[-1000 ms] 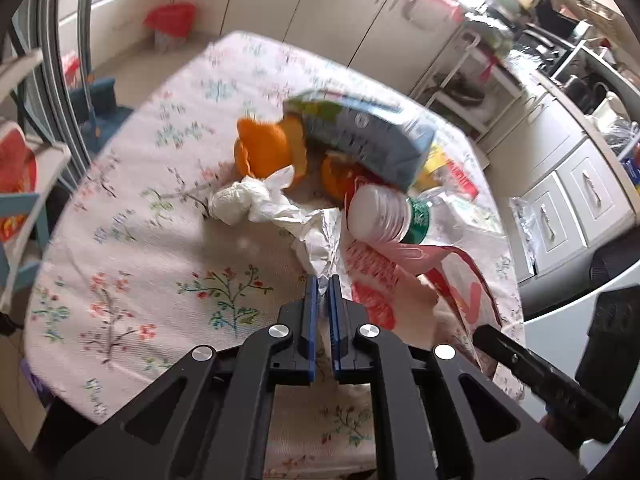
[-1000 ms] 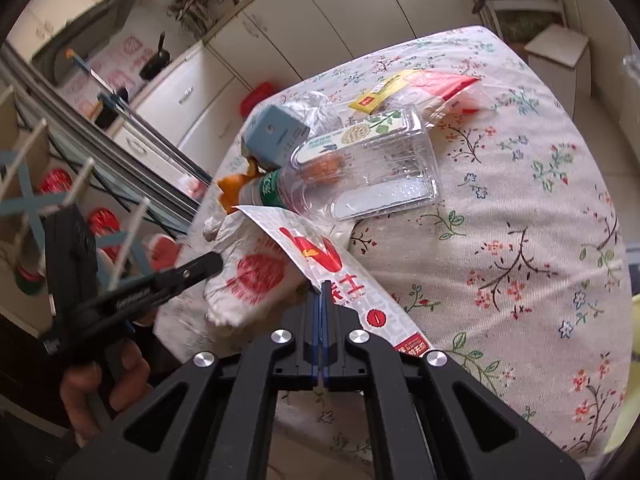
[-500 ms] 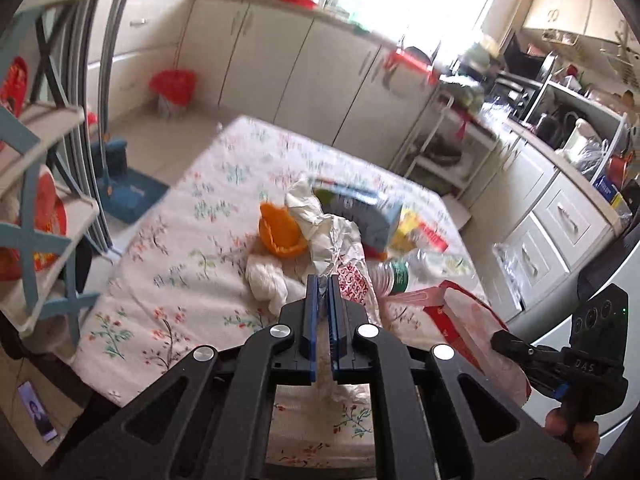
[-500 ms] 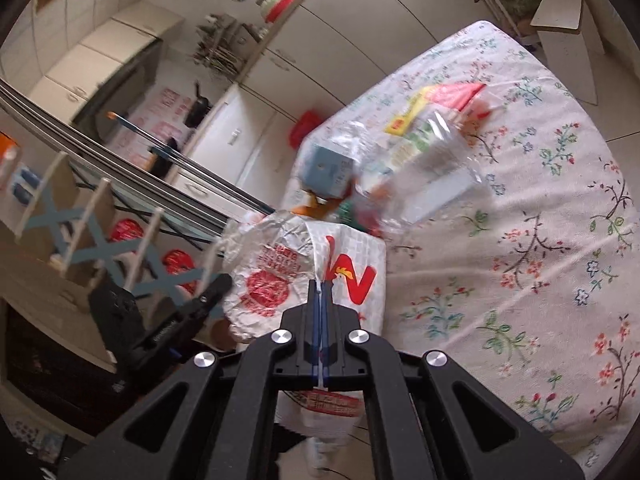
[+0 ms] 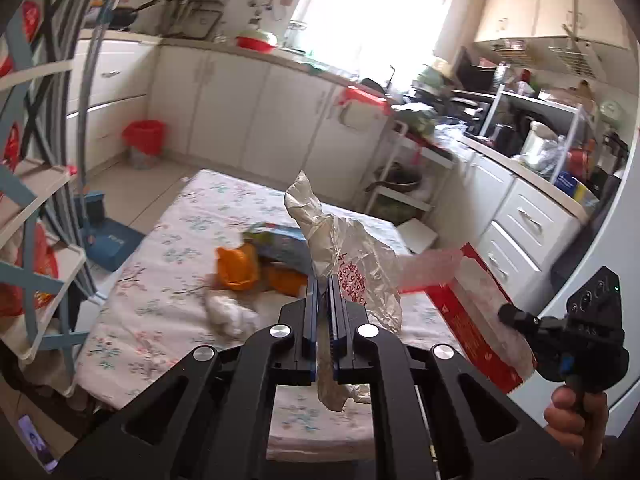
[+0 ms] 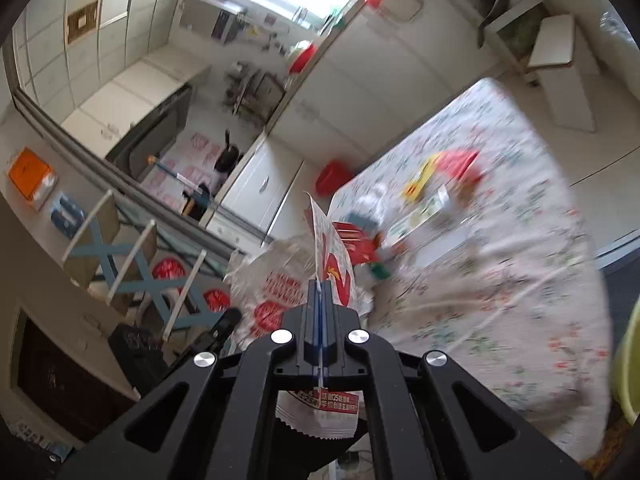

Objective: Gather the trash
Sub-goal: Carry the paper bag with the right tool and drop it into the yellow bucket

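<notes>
My left gripper point(image 5: 322, 280) is shut on the crumpled edge of a white plastic bag point(image 5: 352, 252) with red print, held up above the floral table point(image 5: 168, 264). My right gripper point(image 6: 320, 286) is shut on the bag's other edge point(image 6: 332, 248), a red-and-white printed sheet; the bag body point(image 6: 272, 296) hangs to its left. The right gripper also shows in the left wrist view point(image 5: 560, 328), holding the bag's red side point(image 5: 468, 308). On the table lie orange peel point(image 5: 236, 268), a blue carton point(image 5: 280, 240), a white tissue wad point(image 5: 232, 312) and, blurred, a clear bottle point(image 6: 432, 216).
A red bin point(image 5: 143, 140) stands on the floor by white cabinets point(image 5: 248, 116). A blue-and-white rack point(image 5: 28, 240) stands at the table's left. Drawers and a cluttered counter point(image 5: 528, 184) run along the right. A red-and-yellow wrapper point(image 6: 444, 168) lies farther on the table.
Both grippers have risen well above the table, lifting the bag off it and spreading it between them. The trash pile stays on the table.
</notes>
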### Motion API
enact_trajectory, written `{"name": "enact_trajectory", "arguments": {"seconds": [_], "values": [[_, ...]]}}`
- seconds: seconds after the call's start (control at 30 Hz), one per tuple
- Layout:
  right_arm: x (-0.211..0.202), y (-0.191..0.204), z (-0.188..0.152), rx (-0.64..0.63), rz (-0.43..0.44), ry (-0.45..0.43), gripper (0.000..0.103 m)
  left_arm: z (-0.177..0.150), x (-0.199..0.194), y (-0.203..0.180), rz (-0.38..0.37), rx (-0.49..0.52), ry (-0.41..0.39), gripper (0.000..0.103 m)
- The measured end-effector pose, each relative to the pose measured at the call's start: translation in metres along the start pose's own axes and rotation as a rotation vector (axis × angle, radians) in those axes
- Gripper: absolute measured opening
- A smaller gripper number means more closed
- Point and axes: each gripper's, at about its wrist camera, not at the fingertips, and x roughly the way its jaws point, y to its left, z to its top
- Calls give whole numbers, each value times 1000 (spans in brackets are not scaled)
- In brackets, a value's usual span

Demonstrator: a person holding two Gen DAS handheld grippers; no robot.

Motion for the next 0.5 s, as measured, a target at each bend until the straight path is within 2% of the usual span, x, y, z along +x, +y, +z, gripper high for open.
{"name": "enact_trajectory", "arguments": {"seconds": [0.13,0.27,0.4,0.5], "values": [[-42,-11,5,26,-43,-88,2,-6,-6,-31,-51,38,9,4],[-96,-32,5,62,-137,-193,2,-16,-8,-67,-104,72,28,4],[-142,-64,-3,128,-294,-268,2,-28,-4,-107,-162,114,60,4],[-159,-102,-12,235,-419,-278,2,-38,4,-139,-206,150,86,4]]}}
